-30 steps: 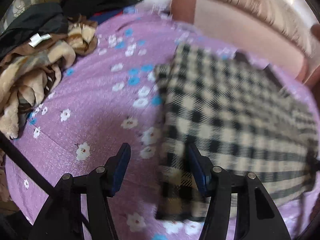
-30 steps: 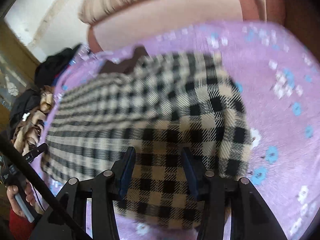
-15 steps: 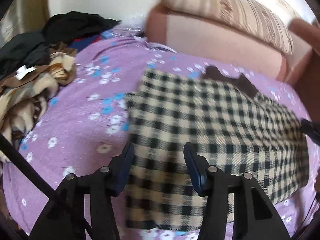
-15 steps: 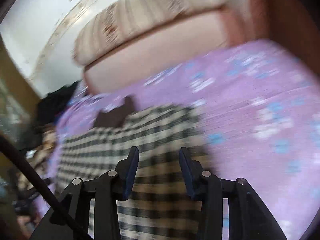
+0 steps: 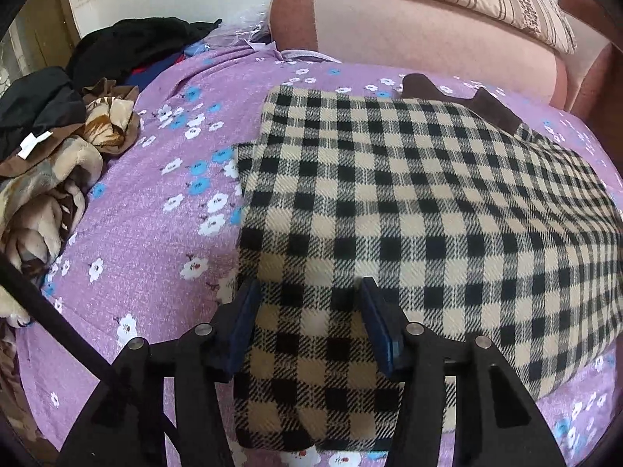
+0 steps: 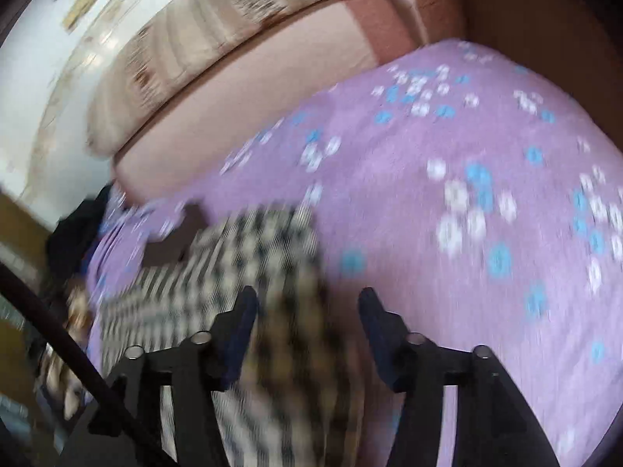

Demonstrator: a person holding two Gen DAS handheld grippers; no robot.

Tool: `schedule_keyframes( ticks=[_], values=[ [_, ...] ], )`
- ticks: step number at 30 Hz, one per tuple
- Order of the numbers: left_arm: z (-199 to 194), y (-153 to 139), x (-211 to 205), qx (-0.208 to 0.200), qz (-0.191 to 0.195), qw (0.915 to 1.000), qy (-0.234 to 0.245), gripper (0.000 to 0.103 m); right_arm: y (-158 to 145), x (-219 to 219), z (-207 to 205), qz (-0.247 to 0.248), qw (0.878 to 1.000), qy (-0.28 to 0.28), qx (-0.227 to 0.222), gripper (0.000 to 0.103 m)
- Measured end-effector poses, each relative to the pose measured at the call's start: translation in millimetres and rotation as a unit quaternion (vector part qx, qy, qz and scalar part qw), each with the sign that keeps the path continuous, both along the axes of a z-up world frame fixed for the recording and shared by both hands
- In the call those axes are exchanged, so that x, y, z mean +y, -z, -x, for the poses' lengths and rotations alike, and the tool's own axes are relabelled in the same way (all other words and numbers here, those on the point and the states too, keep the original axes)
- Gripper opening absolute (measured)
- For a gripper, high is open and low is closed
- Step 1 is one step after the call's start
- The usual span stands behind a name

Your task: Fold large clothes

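A: Where is the checked garment (image 5: 389, 202)?
B: Folded flat on the purple bedsheet (image 5: 148, 210).
A: The left gripper (image 5: 307, 311)?
B: Jaws apart above its near edge, clamping nothing.
A: The right gripper (image 6: 307, 311)?
B: Jaws just widened, over the garment's right edge, gripping nothing

Coarse woven checked cloth (image 5: 389, 194) on matt, faintly glittery purple bedsheet (image 5: 155, 210)
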State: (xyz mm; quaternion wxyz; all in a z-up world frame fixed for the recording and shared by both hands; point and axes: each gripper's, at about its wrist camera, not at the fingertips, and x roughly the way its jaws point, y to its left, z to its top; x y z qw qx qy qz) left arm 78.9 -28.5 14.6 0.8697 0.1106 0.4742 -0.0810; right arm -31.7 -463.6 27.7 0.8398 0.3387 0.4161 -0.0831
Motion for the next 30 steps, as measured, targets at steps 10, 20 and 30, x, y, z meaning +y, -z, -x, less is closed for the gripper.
schedule_keyframes(
  ticks=[10,20,30],
  values=[
    [12,5,9,0.009,0.002,0.9999,-0.007,0.051,44,109,70,0.18,0.964,-0.186,0.062,0.022],
    [9,8,48,0.023,0.017,0.9985,-0.046,0.054,32,56,96,0.228,0.965,-0.084,0.102,0.0],
    [23,-22,85,-0.012,0.068,0.9942,-0.082,0.054,-3,74,78,0.231,0.971,-0.061,-0.009,0.002]
  ],
)
